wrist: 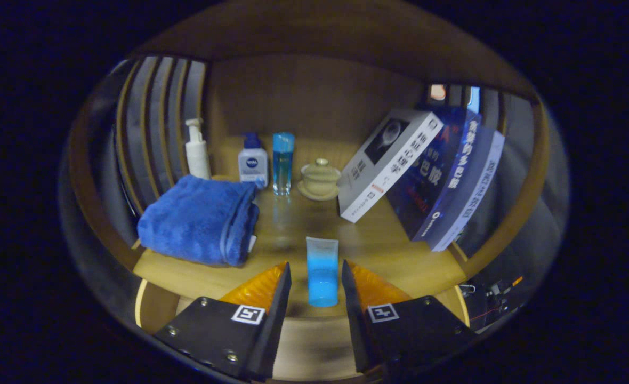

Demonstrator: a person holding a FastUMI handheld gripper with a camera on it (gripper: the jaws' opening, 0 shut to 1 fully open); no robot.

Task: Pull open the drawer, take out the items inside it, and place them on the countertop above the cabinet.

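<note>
Your gripper point(315, 285) hovers at the front edge of the bench point(378, 250), its fingers spread, with a blue tube point(322, 272) standing upright between them. There is a gap on each side of the tube, so neither finger presses on it. The tube sits on the bench near the front edge, its clear top lighter than its blue lower part.

Toward the left edge lies a folded blue towel point(200, 221). Along the back edge, against the wooden rear wall, stand a white pump bottle point(197, 150), a small white bottle with a blue cap point(252, 162), a tall blue glass bottle point(283, 162) and a pale lidded cup on a saucer point(320, 180), lined up left to right. At the right, a row of books point(426, 176) leans to the left, the white-covered one in front nearest the cup and the blue ones behind it. Slatted wooden sides rise at both ends of the bench.
</note>
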